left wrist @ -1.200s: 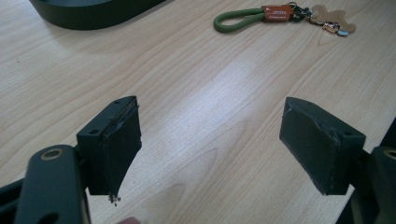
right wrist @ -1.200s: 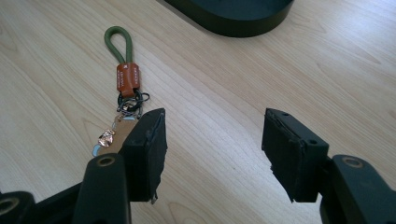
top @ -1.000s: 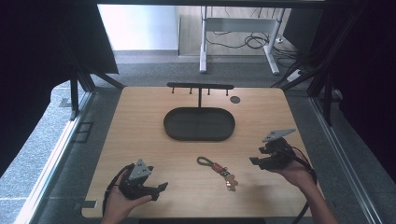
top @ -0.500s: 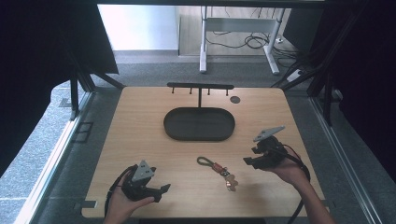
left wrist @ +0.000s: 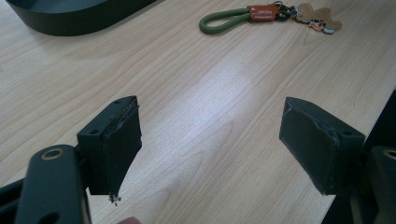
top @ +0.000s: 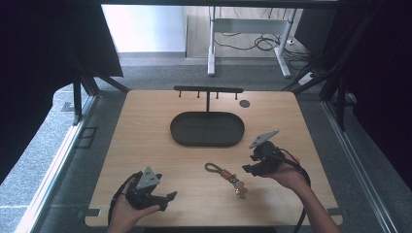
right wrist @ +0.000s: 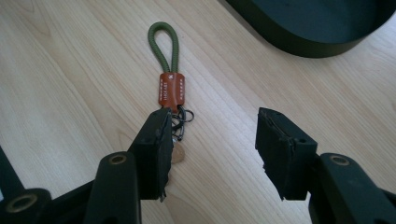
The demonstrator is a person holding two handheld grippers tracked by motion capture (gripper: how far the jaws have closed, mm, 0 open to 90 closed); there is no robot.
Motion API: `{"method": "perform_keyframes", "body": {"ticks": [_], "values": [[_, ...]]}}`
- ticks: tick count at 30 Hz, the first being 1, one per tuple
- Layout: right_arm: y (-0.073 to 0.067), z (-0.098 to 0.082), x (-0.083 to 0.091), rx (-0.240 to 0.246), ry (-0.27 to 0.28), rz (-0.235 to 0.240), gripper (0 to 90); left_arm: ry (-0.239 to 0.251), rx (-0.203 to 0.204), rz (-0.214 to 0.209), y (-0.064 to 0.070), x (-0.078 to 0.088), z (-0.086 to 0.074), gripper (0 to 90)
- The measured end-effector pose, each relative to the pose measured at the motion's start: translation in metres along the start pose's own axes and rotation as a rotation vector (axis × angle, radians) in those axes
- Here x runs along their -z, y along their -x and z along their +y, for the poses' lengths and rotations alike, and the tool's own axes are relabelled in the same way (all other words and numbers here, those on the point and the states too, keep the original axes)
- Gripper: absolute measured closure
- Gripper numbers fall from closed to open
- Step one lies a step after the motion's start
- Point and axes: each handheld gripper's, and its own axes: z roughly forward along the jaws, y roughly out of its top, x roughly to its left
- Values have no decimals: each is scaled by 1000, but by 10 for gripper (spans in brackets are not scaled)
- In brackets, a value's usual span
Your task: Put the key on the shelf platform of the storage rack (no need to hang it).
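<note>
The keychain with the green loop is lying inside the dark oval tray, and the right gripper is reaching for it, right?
Not quite. The keychain lies on the bare wooden table, in front of the dark oval tray, not inside it; the high view shows this. The right gripper is indeed reaching for it, jaws apart.

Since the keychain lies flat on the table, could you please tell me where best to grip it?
Grip the keychain at its orange collar, coming from above: it is the thickest, stiffest part, while the green cord loop and keys lie low and loose. Probably close across its narrow width.
</note>
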Motion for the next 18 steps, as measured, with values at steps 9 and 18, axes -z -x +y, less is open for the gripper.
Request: {"method": "perform_keyframes", "body": {"ticks": [9,18], "values": [[-7,6,-18,14,-35,26,471,-6,-4,-4,0,-1,0,214],[-13,12,-31,19,-63,32,471,-2,-2,-1,-1,0,-1,214]]}}
